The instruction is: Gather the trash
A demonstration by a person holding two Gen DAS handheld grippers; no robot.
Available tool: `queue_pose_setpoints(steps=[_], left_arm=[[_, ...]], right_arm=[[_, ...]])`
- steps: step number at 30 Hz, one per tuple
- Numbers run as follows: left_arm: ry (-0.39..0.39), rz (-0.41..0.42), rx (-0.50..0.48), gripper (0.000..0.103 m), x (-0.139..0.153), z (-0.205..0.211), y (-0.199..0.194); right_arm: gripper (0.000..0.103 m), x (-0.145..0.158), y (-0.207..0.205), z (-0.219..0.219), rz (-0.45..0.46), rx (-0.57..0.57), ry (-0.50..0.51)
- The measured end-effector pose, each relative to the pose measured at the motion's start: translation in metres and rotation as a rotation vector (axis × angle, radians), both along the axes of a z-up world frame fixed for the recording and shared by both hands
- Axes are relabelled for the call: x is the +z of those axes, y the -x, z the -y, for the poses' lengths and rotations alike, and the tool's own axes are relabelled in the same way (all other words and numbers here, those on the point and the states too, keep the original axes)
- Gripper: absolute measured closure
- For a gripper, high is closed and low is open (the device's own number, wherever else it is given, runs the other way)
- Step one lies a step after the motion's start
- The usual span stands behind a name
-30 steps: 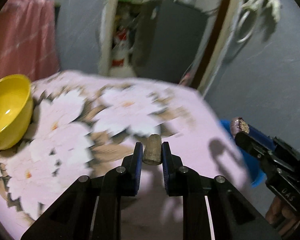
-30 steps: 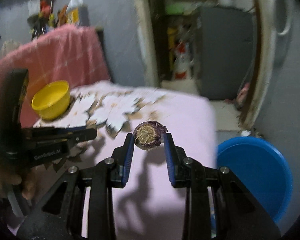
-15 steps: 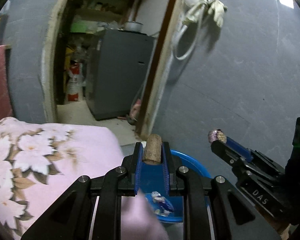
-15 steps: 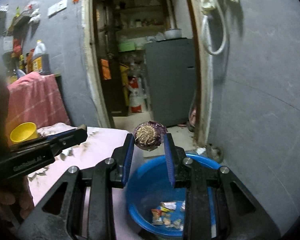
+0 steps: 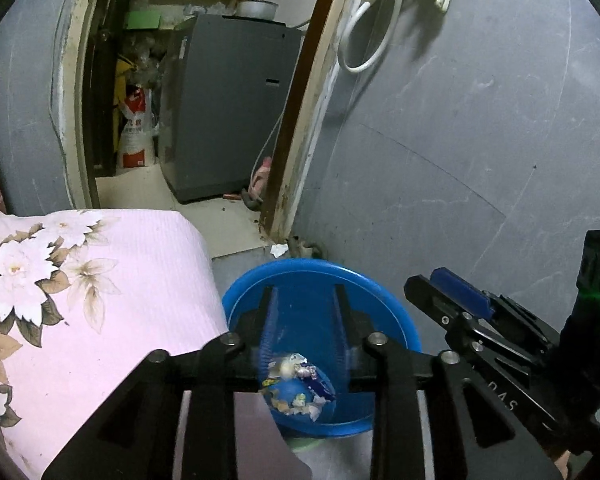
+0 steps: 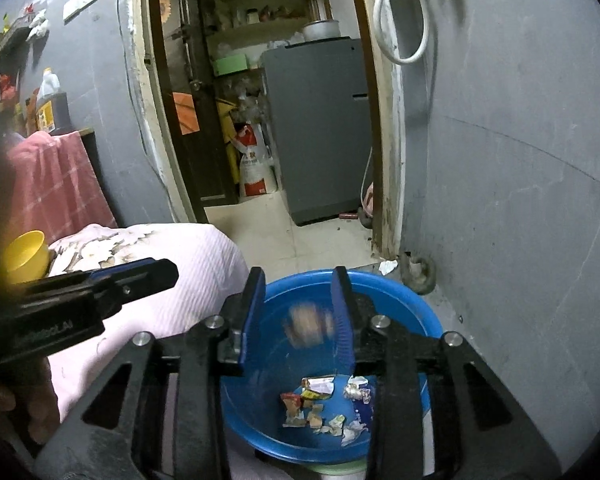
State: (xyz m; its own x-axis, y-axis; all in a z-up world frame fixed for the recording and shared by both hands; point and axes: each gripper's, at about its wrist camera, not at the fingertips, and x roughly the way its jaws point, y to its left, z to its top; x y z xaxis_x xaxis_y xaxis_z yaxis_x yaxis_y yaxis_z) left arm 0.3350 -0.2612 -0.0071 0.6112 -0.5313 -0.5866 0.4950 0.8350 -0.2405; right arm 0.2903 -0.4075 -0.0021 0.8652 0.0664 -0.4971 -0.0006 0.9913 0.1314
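A blue basin (image 5: pixel 384 304) (image 6: pixel 416 304) stands on the floor by the grey wall, with wrappers and scraps (image 5: pixel 296 384) (image 6: pixel 324 404) on its bottom. My left gripper (image 5: pixel 304 320) is open and empty above the basin. My right gripper (image 6: pixel 298 312) is open above it too; a blurred brownish round piece (image 6: pixel 306 326) is falling between its fingers into the basin. The right gripper also shows in the left wrist view (image 5: pixel 448 292), and the left gripper in the right wrist view (image 6: pixel 140 276).
A table with a pink flowered cloth (image 5: pixel 100 288) (image 6: pixel 196 264) stands left of the basin, with a yellow bowl (image 6: pixel 24 254) on it. Behind is a doorway with a grey appliance (image 5: pixel 228 108). The grey wall (image 5: pixel 460 140) is on the right.
Both grippers opened over the basin. The cork-like piece left my left gripper and the round purple-brown piece left my right gripper and is dropping.
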Motion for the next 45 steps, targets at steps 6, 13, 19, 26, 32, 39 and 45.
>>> queue_pose_setpoints(steps=[6, 13, 19, 26, 32, 39, 45], left_arm=[[0.016, 0.033, 0.031, 0.077, 0.011, -0.018, 0.031], [0.052, 0.125, 0.086, 0.056, 0.039, -0.056, 0.097], [0.056, 0.201, 0.134, 0.031, 0.053, -0.087, 0.167], [0.067, 0.289, 0.178, 0.005, 0.058, -0.105, 0.232], [0.053, 0.291, 0.205, 0.005, 0.045, -0.127, 0.264], [0.029, 0.261, 0.239, 0.005, 0.028, -0.139, 0.277], [0.018, 0.265, 0.245, 0.005, 0.024, -0.141, 0.278]], right_arm=[[0.054, 0.015, 0.027, 0.0, 0.035, -0.01, -0.019], [0.037, 0.041, 0.093, -0.013, 0.111, -0.007, -0.051], [0.014, 0.052, 0.161, -0.032, 0.18, -0.001, -0.068], [0.0, 0.051, 0.219, -0.048, 0.228, -0.007, -0.071], [0.0, 0.043, 0.244, -0.058, 0.226, -0.014, -0.042], [0.0, 0.03, 0.257, -0.06, 0.189, -0.02, -0.033], [0.0, 0.026, 0.26, -0.058, 0.179, -0.027, -0.046]])
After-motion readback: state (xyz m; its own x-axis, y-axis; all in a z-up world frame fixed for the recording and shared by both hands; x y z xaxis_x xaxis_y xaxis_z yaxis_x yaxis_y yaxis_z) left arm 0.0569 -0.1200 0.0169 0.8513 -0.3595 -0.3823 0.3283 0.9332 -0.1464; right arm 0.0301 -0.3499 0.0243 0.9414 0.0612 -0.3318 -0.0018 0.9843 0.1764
